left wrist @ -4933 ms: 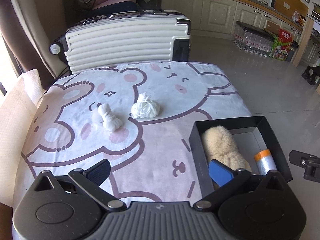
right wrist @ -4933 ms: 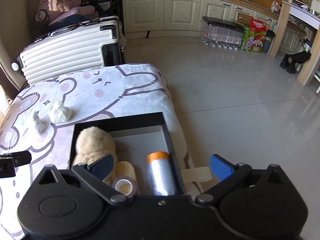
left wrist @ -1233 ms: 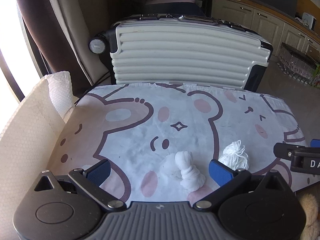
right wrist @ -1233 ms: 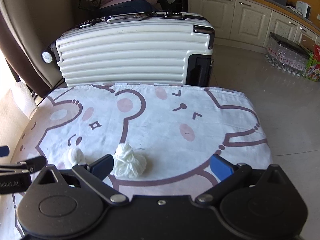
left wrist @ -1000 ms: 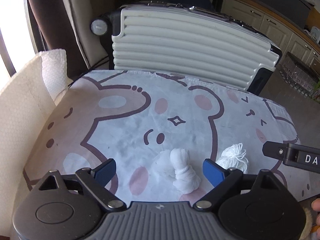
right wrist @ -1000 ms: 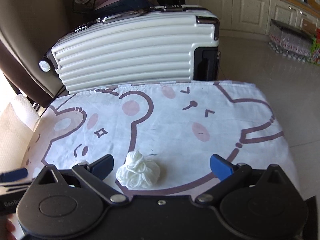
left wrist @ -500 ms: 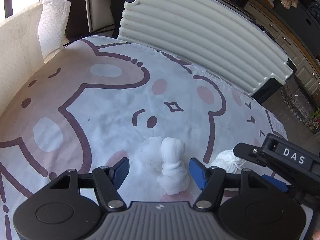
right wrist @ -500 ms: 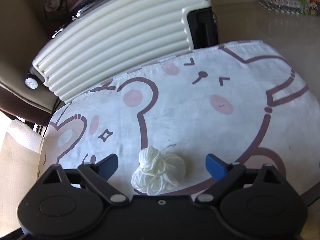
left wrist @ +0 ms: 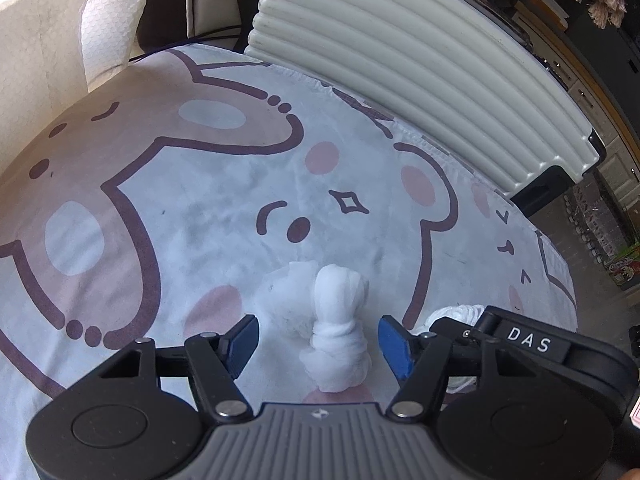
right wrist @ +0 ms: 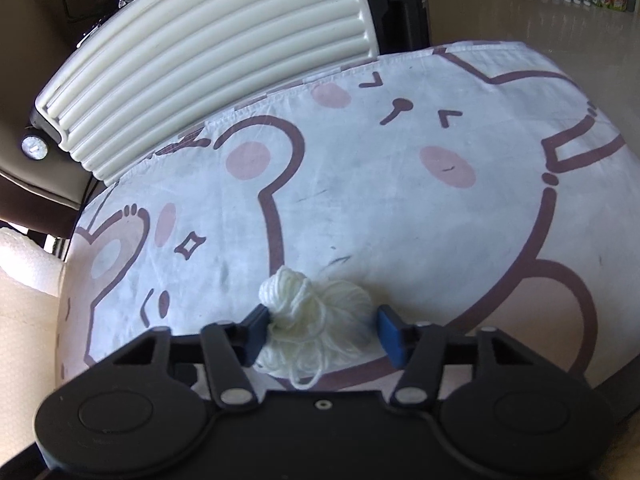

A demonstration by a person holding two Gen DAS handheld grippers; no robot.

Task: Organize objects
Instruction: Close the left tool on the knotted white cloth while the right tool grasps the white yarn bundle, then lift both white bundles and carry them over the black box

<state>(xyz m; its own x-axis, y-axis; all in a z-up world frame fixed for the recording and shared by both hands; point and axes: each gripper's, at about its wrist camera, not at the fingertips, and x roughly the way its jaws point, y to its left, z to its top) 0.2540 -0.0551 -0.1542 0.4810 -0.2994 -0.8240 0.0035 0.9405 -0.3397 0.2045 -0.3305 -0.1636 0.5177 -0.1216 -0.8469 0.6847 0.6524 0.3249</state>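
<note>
A knotted white cloth (left wrist: 338,332) lies on the bear-print tablecloth (left wrist: 192,208). My left gripper (left wrist: 319,342) straddles it, and a gap shows between each blue pad and the cloth. A small bundle of white yarn (right wrist: 316,312) lies on the same tablecloth (right wrist: 400,220) between the fingers of my right gripper (right wrist: 320,326). Its jaws are closing: the left pad (right wrist: 256,326) touches the yarn and the right pad stands just off its edge. In the left wrist view the yarn (left wrist: 456,314) peeks out behind the right tool's black body.
A ribbed cream suitcase (left wrist: 400,60) lies along the table's far edge (right wrist: 220,40). White bubble wrap and beige sheet material (left wrist: 60,40) stand at the table's left side. Floor and kitchen cabinets lie beyond to the right.
Both grippers have sunk toward the tablecloth and rolled. The left fingers narrowed around the knotted cloth, and the right fingers have closed in from wide to the yarn's sides.
</note>
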